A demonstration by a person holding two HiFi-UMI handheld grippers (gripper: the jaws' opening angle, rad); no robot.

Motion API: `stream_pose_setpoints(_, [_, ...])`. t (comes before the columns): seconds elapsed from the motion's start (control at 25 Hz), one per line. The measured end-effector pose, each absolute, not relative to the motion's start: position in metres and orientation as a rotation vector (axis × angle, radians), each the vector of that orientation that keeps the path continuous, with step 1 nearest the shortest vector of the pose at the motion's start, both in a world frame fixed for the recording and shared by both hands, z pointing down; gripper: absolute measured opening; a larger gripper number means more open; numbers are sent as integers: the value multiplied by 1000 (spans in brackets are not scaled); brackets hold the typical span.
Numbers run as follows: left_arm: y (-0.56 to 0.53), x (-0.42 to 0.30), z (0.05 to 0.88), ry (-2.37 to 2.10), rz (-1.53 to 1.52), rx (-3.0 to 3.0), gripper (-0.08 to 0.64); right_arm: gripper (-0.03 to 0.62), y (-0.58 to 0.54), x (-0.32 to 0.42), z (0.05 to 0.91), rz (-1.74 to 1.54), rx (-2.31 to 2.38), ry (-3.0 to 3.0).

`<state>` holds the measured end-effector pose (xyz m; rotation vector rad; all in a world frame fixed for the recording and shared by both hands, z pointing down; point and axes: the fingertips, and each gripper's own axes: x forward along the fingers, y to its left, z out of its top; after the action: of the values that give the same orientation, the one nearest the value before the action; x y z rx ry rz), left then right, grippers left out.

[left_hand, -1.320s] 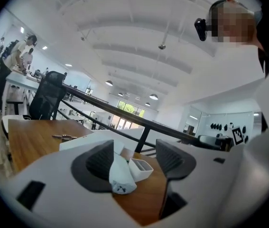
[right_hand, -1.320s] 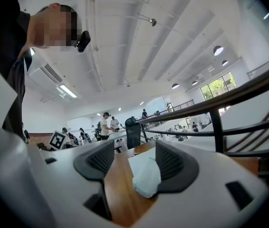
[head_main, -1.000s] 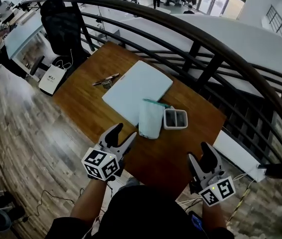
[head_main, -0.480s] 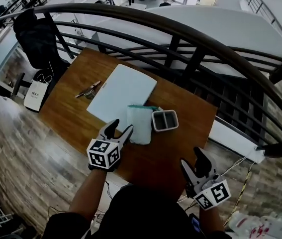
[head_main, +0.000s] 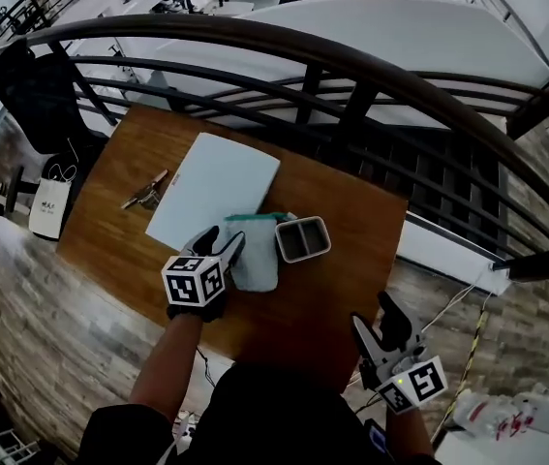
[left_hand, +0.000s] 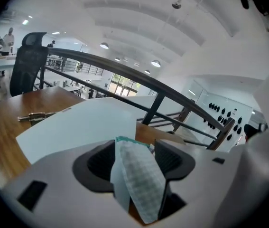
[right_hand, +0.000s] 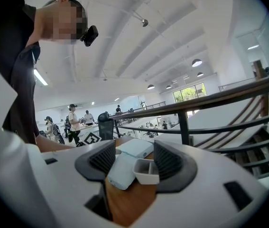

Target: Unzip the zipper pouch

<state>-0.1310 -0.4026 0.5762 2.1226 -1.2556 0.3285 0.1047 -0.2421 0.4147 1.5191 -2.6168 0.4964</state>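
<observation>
The zipper pouch (head_main: 257, 258) is pale checked fabric with a teal zip edge at its far end, lying on the wooden table (head_main: 347, 206) against a white board. My left gripper (head_main: 222, 240) is at the pouch's near left edge. In the left gripper view the pouch (left_hand: 141, 179) stands between the open jaws, with a gap showing on the left side. My right gripper (head_main: 373, 316) hangs open off the table's near edge with nothing between its fingers. Past its jaws, in the right gripper view, the pouch (right_hand: 122, 171) lies well ahead.
A small white two-compartment tray (head_main: 303, 238) touches the pouch's right side. The white board (head_main: 206, 187) covers the table's middle, with pen-like tools (head_main: 144, 193) to its left. A dark railing (head_main: 351, 66) runs behind the table. A black chair (head_main: 37, 95) and paper bag (head_main: 49, 207) stand at left.
My left gripper has moved forward from the table's near edge up to the pouch. The right gripper has stayed low by the front edge.
</observation>
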Motion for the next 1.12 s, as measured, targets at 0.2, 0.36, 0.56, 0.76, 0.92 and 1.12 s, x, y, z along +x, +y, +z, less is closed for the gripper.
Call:
stream_pose_setpoints(0.2, [-419,-129,589,-1241,347,2057,267,250,-246,114,416,521,1555,-2592])
stream_pose_setpoints(0.36, [-425,-124,596,-1212,313,1991,267,249,-247,121,417,534,1568,-2580])
stream_pose_setpoints(0.56, [-429,-119,604,-1182,306,1944,238,247,-246,123,417,534,1564,-2577])
stream_pose_setpoints(0.76, [-434,-119,606,-1184,277,1926,119,247,-246,117,415,526,1536,-2595])
stream_pose_setpoints(0.92, [-425,-116,594,-1152,240,1963,72,246,-243,111,414,513,1520,-2607])
stream_pose_setpoints(1.12, [-407,-115,575,-1159,252,2059,60,244,-239,105,413,496,1493,-2628])
